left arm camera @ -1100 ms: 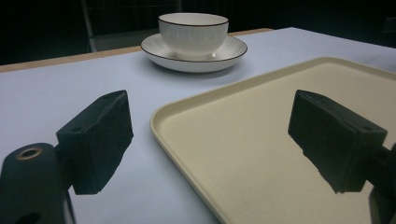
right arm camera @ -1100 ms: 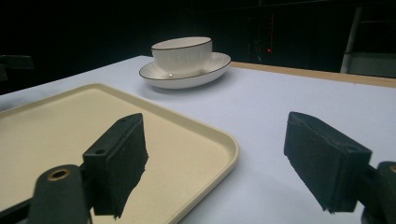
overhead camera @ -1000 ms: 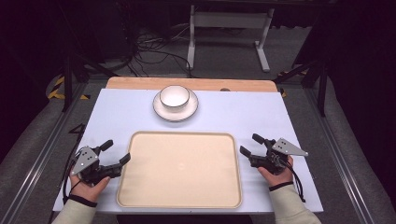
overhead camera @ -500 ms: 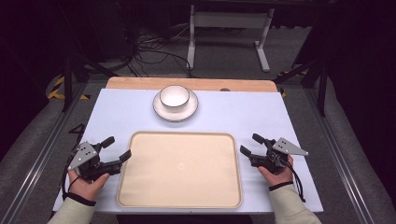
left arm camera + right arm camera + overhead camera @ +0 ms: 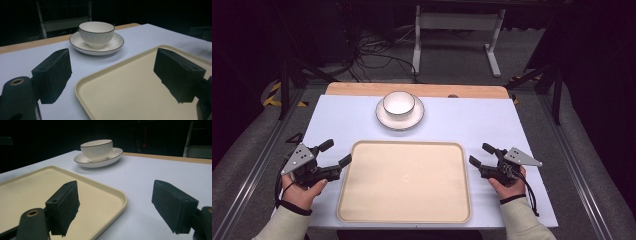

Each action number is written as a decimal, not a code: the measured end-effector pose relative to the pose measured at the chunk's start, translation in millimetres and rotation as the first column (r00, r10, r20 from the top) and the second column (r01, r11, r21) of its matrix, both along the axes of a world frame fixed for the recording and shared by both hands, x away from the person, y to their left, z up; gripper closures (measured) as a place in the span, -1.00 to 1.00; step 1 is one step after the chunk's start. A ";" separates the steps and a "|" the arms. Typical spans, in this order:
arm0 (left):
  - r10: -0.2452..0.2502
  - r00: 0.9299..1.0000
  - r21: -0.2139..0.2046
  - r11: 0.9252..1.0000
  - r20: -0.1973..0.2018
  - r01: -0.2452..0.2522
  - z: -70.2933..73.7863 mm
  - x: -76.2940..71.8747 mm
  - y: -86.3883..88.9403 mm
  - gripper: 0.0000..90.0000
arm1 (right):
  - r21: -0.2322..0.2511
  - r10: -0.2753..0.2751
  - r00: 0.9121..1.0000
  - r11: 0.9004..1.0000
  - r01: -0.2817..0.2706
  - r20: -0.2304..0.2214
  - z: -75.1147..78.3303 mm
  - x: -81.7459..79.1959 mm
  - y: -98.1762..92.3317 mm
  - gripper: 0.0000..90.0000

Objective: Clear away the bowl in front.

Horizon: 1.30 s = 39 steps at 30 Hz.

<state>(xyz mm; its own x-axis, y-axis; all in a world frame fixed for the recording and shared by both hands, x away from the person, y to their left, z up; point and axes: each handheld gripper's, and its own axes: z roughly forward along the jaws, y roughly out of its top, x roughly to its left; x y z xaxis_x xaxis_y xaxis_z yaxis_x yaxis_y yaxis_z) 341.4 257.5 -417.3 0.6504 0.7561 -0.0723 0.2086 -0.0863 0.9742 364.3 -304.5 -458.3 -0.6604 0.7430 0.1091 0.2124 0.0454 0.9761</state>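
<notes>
A cream tray (image 5: 362, 200) (image 5: 100, 82) (image 5: 110, 192) lies flat on the near half of the table, with nothing on it. Beyond it a white bowl (image 5: 399, 103) (image 5: 97, 32) (image 5: 97, 149) sits on a white saucer (image 5: 412, 121) (image 5: 113, 46) (image 5: 116, 153). My left gripper (image 5: 335, 153) (image 5: 113, 75) is open beside the tray's left edge, its jaws straddling the far left corner. My right gripper (image 5: 481, 154) (image 5: 125, 207) is open beside the tray's right edge, jaws straddling the far right corner. Both hold nothing.
The table top (image 5: 492, 120) is pale blue with a wooden strip (image 5: 362, 90) along its far edge. Metal rails (image 5: 257, 165) run along both sides. Cables and a white stand (image 5: 457, 22) lie on the floor beyond.
The left gripper has drifted slightly left and toward the near edge. The right gripper has barely moved.
</notes>
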 end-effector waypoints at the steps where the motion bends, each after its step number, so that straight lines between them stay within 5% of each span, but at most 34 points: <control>1: -0.004 1.000 0.004 1.000 0.001 0.004 3.5 0.3 -0.8 -0.66 | 0.000 0.000 1.000 1.000 0.000 0.000 0.0 0.0 -0.1 -0.50; 15: -0.033 0.999 0.024 0.999 0.011 0.032 24.6 12.1 -10.2 -0.66 | 0.002 0.000 1.000 1.000 0.000 -0.002 0.0 0.1 -0.2 -0.50; 30: -0.081 0.997 0.082 0.993 -0.001 0.080 42.5 48.7 -35.3 -0.65 | -0.004 0.000 1.000 1.000 0.000 0.000 0.0 -0.1 0.2 -0.50; 39: -0.092 0.996 0.081 0.992 -0.010 0.093 51.0 72.5 -48.4 -0.66 | -0.005 -0.001 1.000 1.000 0.001 -0.001 0.0 0.0 0.3 -0.50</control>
